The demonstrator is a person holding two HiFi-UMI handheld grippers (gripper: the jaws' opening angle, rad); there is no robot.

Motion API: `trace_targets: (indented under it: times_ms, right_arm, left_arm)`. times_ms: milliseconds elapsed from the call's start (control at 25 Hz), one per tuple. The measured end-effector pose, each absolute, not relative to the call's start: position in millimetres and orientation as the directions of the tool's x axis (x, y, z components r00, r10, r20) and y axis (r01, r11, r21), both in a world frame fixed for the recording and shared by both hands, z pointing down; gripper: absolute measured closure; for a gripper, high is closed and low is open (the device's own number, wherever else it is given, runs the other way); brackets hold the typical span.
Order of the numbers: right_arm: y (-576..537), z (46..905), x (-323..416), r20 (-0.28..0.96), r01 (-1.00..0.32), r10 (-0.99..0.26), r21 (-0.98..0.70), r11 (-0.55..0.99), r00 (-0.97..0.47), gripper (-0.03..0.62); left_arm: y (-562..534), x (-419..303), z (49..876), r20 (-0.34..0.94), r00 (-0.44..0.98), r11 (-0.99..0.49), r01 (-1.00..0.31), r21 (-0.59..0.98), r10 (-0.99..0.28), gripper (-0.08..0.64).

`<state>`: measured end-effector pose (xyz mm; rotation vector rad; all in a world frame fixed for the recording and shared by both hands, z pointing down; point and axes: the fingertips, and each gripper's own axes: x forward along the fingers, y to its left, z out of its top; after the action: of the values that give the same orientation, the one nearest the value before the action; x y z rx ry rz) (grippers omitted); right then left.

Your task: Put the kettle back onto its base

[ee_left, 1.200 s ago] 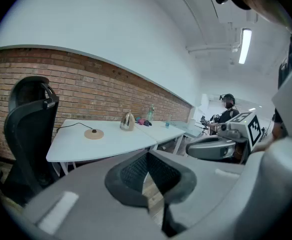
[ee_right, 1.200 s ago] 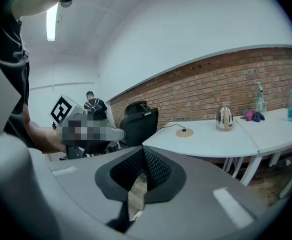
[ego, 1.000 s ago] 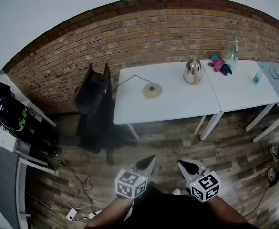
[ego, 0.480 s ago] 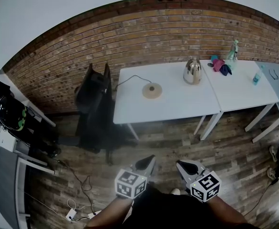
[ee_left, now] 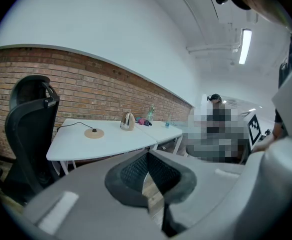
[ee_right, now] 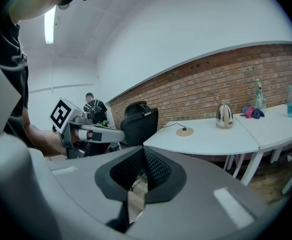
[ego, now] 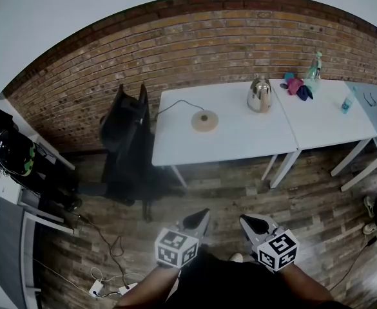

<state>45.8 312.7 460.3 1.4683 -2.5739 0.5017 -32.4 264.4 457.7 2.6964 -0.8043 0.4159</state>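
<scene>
A shiny metal kettle (ego: 260,94) stands upright at the right end of a white table (ego: 240,140). Its round tan base (ego: 205,120) lies apart to the left, with a black cord running to the wall. The left gripper view shows the kettle (ee_left: 127,121) and base (ee_left: 94,132) far off; the right gripper view shows the same kettle (ee_right: 224,116) and base (ee_right: 184,131). My left gripper (ego: 196,219) and right gripper (ego: 256,224) hang low over the wooden floor, well short of the table. Both are shut and hold nothing.
A black office chair (ego: 127,134) stands at the table's left end. A second white table (ego: 330,124) adjoins on the right, bearing a spray bottle (ego: 314,69) and coloured cloths (ego: 296,85). Cables and a power strip (ego: 104,282) lie on the floor at left.
</scene>
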Motion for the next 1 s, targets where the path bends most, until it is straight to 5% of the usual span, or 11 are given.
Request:
trace_targets:
  times_ms: [1000]
  right_arm:
    - [280.4,466.9,33.0,0.294,-0.846,-0.795,-0.245,0.474,-0.531,0.565]
  left_arm:
    - [233.7,-45.1,460.1,0.365,0.790,-0.785,-0.584,0.206,-0.492,0.560]
